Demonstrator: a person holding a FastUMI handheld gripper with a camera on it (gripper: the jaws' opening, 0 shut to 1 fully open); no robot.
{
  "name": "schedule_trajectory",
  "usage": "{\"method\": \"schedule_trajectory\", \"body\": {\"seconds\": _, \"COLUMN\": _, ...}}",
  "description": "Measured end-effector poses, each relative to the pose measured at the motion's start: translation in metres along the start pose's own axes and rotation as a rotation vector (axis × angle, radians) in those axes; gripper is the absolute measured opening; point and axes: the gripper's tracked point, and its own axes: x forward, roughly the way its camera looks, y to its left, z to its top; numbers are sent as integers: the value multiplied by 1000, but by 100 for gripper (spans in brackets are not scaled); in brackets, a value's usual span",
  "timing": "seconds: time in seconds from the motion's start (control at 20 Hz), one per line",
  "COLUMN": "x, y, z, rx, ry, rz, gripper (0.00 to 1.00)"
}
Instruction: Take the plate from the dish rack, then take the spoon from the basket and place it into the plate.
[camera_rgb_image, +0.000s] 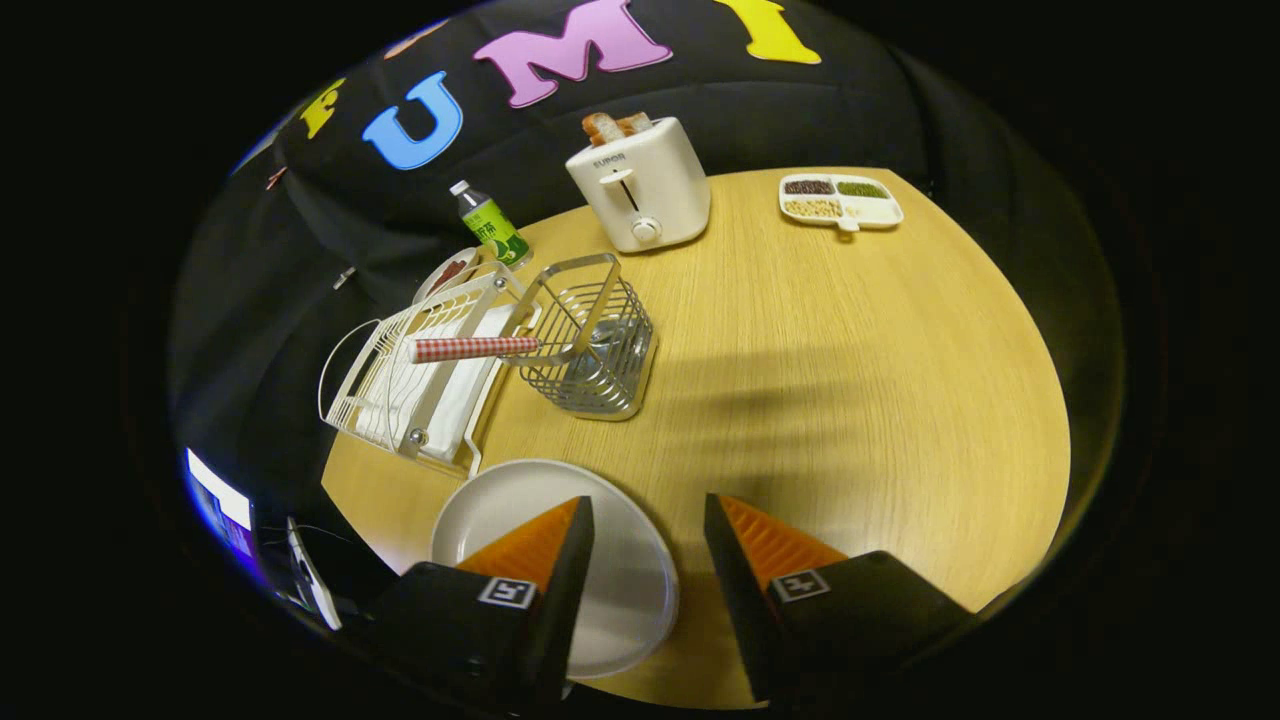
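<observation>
Plate (520, 510) lying flat on the wooden table (850, 400), out of the dish rack (420, 375), partly under the left finger and reaching into the gap between the two. Spoon (500, 347) with red-checked handle standing tilted in the wire basket (590, 345), handle leaning out toward the rack, bowl end down inside the mesh. Basket just beside the rack, beyond the plate and well ahead of the fingertips. Gripper (648, 515) hovering above the near table edge, fingers spread apart, nothing between them but plate rim and bare wood. Rack white, wire-sided, sitting at the table's corner with a white tray beneath. Behind it, a small dish (447, 274) and a green-labelled bottle (490, 225) standing upright. Farther back, a cream toaster (640, 185) with bread slices poking from the slots. Off to the far side, well apart from everything else, a divided tray (840, 200) holding grains and beans in separate compartments.
</observation>
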Motion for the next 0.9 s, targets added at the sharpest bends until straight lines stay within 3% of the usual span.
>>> {"method": "schedule_trajectory", "body": {"seconds": 0.05, "x": -6, "y": 4, "z": 8, "rx": -36, "ry": -36, "rz": 11, "gripper": 79}}
{"method": "schedule_trajectory", "body": {"seconds": 0.1, "x": -10, "y": 10, "z": 17, "rx": -71, "ry": -70, "rz": 24, "gripper": 96}}
{"method": "schedule_trajectory", "body": {"seconds": 0.4, "x": -15, "y": 55, "z": 52, "rx": -290, "ry": -233, "rz": 95, "gripper": 99}}
{"method": "schedule_trajectory", "body": {"seconds": 0.55, "x": -3, "y": 82, "z": 66, "rx": -335, "ry": -272, "rz": 136, "gripper": 99}}
{"method": "schedule_trajectory", "body": {"seconds": 0.9, "x": 44, "y": 101, "z": 80, "rx": -591, "ry": -326, "rz": 104, "gripper": 99}}
